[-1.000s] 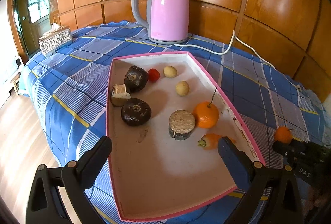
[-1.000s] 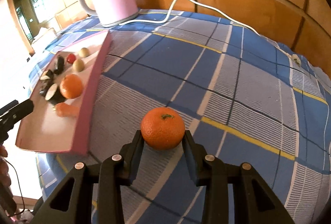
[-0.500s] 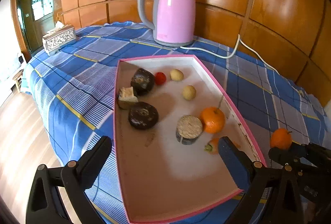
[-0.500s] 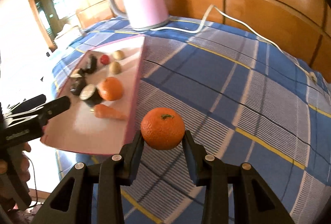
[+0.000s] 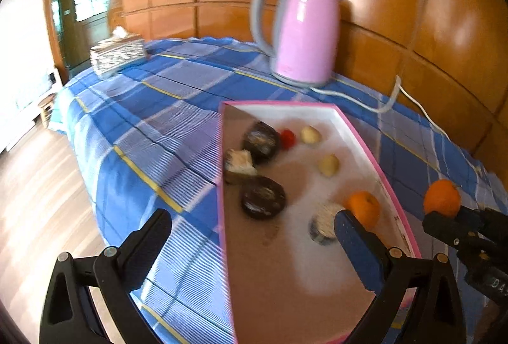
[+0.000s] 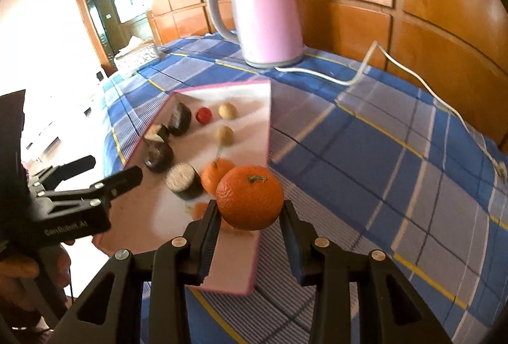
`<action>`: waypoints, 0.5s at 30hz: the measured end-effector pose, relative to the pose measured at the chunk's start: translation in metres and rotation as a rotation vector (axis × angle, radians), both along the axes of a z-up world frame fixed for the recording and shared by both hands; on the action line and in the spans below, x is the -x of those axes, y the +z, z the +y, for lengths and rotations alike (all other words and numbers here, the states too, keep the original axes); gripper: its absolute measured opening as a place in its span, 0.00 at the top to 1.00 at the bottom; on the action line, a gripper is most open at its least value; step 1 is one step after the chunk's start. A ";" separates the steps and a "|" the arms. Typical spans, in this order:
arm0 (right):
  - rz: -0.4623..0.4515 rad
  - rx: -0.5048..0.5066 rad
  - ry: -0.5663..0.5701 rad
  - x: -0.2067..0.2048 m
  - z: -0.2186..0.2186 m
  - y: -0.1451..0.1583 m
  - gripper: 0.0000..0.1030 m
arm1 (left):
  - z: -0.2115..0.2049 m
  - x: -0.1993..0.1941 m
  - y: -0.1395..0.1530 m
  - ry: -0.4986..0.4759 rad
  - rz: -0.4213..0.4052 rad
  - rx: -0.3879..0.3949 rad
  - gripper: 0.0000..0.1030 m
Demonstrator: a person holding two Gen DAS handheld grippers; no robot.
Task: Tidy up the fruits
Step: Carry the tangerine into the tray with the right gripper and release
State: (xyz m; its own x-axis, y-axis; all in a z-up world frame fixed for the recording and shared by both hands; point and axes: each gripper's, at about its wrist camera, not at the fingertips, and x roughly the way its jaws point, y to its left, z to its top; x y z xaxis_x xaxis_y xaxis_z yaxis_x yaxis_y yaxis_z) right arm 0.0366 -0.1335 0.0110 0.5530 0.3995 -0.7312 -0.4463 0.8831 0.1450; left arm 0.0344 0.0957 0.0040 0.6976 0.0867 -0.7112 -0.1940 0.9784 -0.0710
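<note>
My right gripper [image 6: 250, 217] is shut on a tangerine [image 6: 250, 198], lifted off the cloth and hanging over the near right rim of the pink-edged white tray [image 6: 268, 121]. In the left wrist view that tangerine [image 5: 442, 198] and the right gripper [image 5: 444, 218] show just right of the tray [image 5: 365, 147]. The tray holds another tangerine [image 5: 363, 207], two dark round pieces [image 5: 263, 198], a small red fruit [image 5: 287, 134], two pale yellow fruits [image 5: 328, 165] and a pale-topped cylinder [image 5: 324, 228]. My left gripper [image 5: 252, 220] is open and empty above the tray's near left rim.
A pink kettle [image 5: 304, 29] stands behind the tray, its white cord [image 5: 397, 96] trailing right along the wood-panelled wall. A tissue box [image 5: 117, 53] sits at the far left corner. The blue checked cloth drops off to the floor at the left.
The right gripper has risen with the tangerine and carried it left, from over the cloth to above the tray's right rim. The left gripper has shifted left, staying open.
</note>
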 end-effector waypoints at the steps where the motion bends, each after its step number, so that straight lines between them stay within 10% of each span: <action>1: -0.003 -0.004 0.007 -0.003 0.003 0.002 0.63 | 0.005 -0.001 0.001 0.018 -0.005 0.004 0.00; 15: 0.041 -0.053 0.044 -0.070 0.071 -0.001 0.62 | 0.032 -0.006 -0.001 0.102 0.001 0.030 0.00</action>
State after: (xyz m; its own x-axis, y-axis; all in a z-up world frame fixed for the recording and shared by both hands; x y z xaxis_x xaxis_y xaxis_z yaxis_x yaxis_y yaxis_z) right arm 0.1066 -0.0622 0.0101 0.5036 0.4615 -0.7303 -0.4775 0.8532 0.2098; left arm 0.0407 0.1277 0.0032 0.6853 0.1359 -0.7155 -0.2928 0.9509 -0.0998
